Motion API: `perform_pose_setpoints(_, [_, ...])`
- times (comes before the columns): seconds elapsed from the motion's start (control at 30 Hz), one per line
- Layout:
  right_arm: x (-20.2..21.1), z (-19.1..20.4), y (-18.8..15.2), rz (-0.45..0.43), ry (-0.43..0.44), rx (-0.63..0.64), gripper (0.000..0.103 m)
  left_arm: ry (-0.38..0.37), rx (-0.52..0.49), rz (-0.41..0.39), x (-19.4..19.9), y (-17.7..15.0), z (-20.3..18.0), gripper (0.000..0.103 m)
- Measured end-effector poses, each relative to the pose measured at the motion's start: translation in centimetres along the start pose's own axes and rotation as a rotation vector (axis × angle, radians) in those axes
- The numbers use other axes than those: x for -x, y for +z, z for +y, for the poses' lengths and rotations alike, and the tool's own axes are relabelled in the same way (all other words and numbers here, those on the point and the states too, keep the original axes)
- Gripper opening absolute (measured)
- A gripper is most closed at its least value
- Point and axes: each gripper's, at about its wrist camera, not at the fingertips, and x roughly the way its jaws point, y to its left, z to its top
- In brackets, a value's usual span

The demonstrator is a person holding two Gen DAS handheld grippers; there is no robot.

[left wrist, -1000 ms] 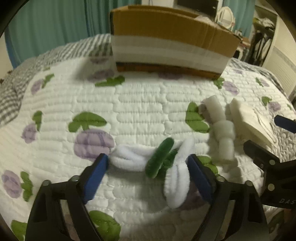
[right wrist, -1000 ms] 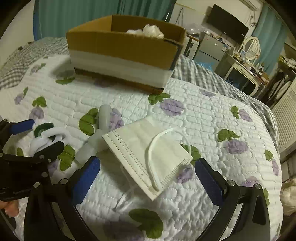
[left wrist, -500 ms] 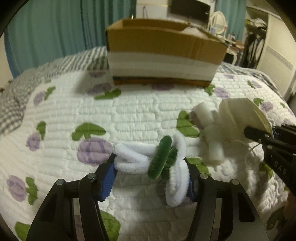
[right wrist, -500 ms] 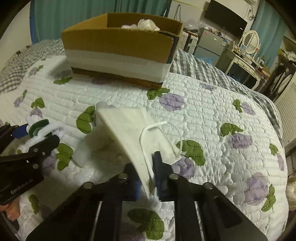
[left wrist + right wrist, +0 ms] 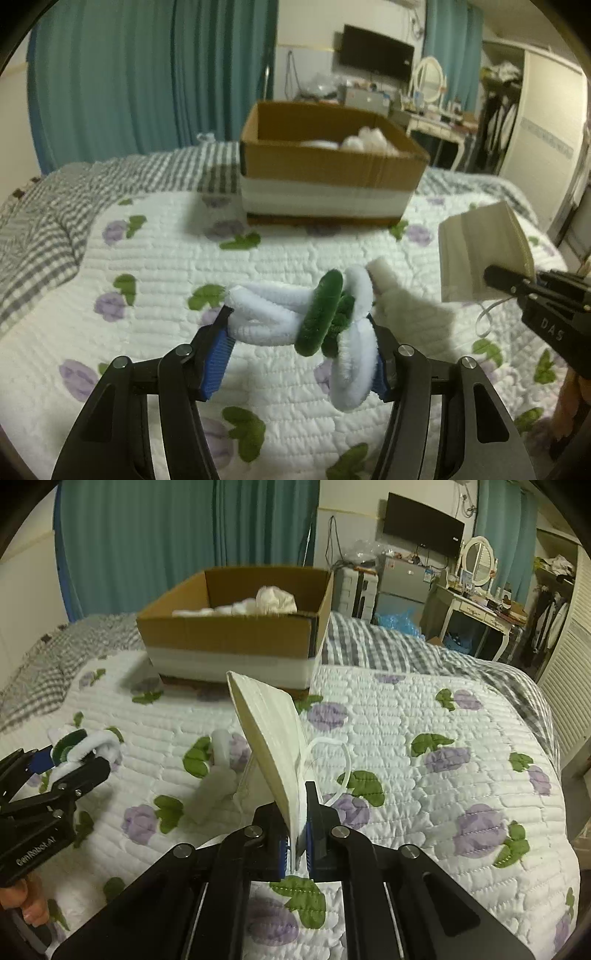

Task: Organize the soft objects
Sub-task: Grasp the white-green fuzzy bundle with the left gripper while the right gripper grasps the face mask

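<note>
White+green fuzzy loops (image 5: 317, 325) bunched, lifted, center frame. White face mask (image 5: 273, 746) upright, center. Cardboard box (image 5: 236, 635) w/ white items, upper center on bed.

The cardboard box (image 5: 325, 173) is blurred; its white contents (image 5: 273, 600) are half hidden behind the wall.

The left gripper (image 5: 301, 341) points downward at a slant, its two blue-padded fingers (image 5: 216, 354) partly spread and pressing from either side on a bundle held between them. The right gripper (image 5: 297, 836), also slanting downward, has its jaws pinched almost together on a thin sheet standing up between the fingertips. A person's fingers (image 5: 31, 908) show below the left gripper's body.
</note>
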Motion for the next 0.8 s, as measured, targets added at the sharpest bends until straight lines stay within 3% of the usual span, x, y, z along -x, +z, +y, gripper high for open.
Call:
perform_pose_setpoints(0.3, [4.8,-0.2,0.0,-0.120,0.021,-0.040,0.007,0.004,0.036,-0.110,4.9,1.1,0.7,0.060])
perform_pose_setpoints(0.8, [12.8,1.1,1.6,-0.319,0.049,-0.035,0.007,0.054,0.002,-0.284,11.7,4.4,-0.5,0.060])
